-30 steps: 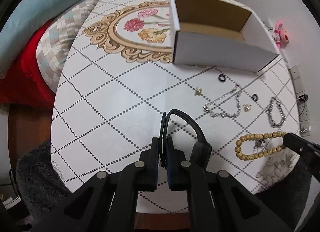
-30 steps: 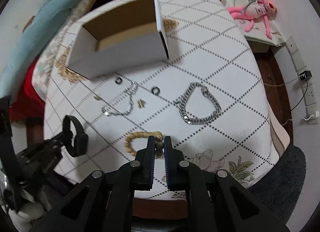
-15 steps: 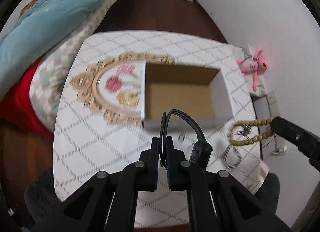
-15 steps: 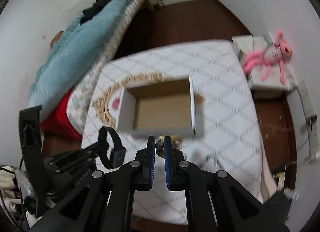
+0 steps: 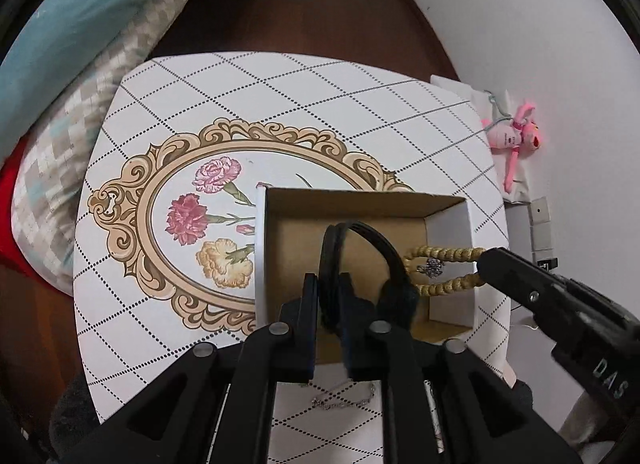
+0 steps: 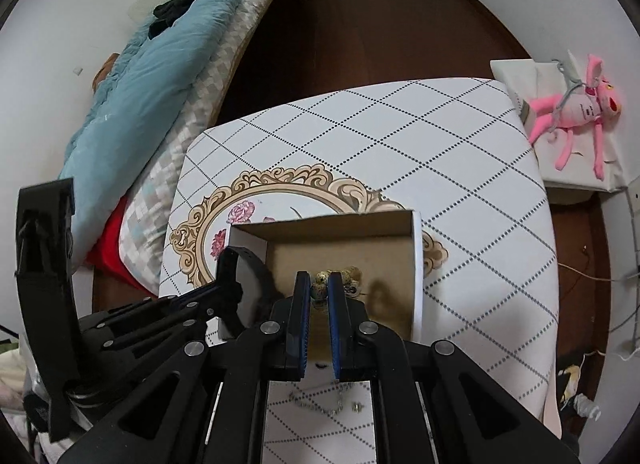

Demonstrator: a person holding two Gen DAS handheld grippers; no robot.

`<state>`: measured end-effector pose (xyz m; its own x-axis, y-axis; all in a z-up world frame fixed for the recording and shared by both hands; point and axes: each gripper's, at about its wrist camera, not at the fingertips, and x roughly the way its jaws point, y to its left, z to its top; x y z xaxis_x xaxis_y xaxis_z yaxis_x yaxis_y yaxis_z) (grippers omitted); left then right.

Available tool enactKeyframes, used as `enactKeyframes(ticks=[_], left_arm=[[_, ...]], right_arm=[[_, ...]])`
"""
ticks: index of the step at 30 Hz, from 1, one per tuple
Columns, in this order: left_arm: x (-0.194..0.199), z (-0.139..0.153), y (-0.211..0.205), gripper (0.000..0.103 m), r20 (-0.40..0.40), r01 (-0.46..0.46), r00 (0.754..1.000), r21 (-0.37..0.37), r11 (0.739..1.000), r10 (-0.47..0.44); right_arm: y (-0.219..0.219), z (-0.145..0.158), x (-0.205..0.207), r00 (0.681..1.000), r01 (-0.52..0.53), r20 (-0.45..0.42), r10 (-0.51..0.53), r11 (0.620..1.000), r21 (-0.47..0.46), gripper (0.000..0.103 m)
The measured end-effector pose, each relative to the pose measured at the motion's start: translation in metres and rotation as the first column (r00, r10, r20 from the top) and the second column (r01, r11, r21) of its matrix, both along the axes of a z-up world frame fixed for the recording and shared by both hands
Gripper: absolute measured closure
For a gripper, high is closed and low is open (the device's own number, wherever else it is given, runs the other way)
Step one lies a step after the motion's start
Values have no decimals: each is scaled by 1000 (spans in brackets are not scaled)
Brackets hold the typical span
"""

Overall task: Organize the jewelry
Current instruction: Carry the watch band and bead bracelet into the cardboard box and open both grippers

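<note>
An open white cardboard box with a brown inside stands on the patterned table; it also shows in the right wrist view. My left gripper is shut on a black wristband and holds it over the box's left half. My right gripper is shut on a tan beaded bracelet and holds it over the box; the bracelet hangs from the right gripper's tip in the left wrist view. A thin silver chain lies on the table in front of the box, also in the right wrist view.
The table has a white diamond-pattern cloth with a gold-framed flower print left of the box. A bed with a blue quilt lies to the left. A pink plush toy lies on a white stand right of the table.
Both grippers have moved forward and down over the box, each still holding its piece. The box now sits directly under the fingertips.
</note>
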<state>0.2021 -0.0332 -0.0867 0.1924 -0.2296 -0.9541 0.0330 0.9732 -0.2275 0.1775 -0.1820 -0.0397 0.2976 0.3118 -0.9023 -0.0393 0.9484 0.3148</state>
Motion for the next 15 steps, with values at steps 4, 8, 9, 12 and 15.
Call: enactKeyframes(ticks=[4, 8, 9, 12, 15], left_arm=[[11, 2, 0, 84, -14, -25, 1000, -10, 1000, 25], [10, 13, 4, 38, 26, -43, 999, 32, 999, 43], [9, 15, 5, 29, 42, -48, 998, 54, 997, 46], [1, 19, 9, 27, 103, -60, 994, 131, 990, 46], [-10, 15, 14, 18, 147, -84, 987, 178, 980, 58]], right_arm=[[0, -16, 12, 998, -19, -59, 19, 1000, -7, 93], [-9, -17, 11, 998, 19, -61, -23, 997, -76, 75], [-11, -16, 9, 998, 23, -51, -27, 996, -90, 68], [-17, -17, 3, 999, 30, -35, -36, 988, -151, 37], [-17, -22, -6, 999, 40, -3, -43, 963, -266, 20]])
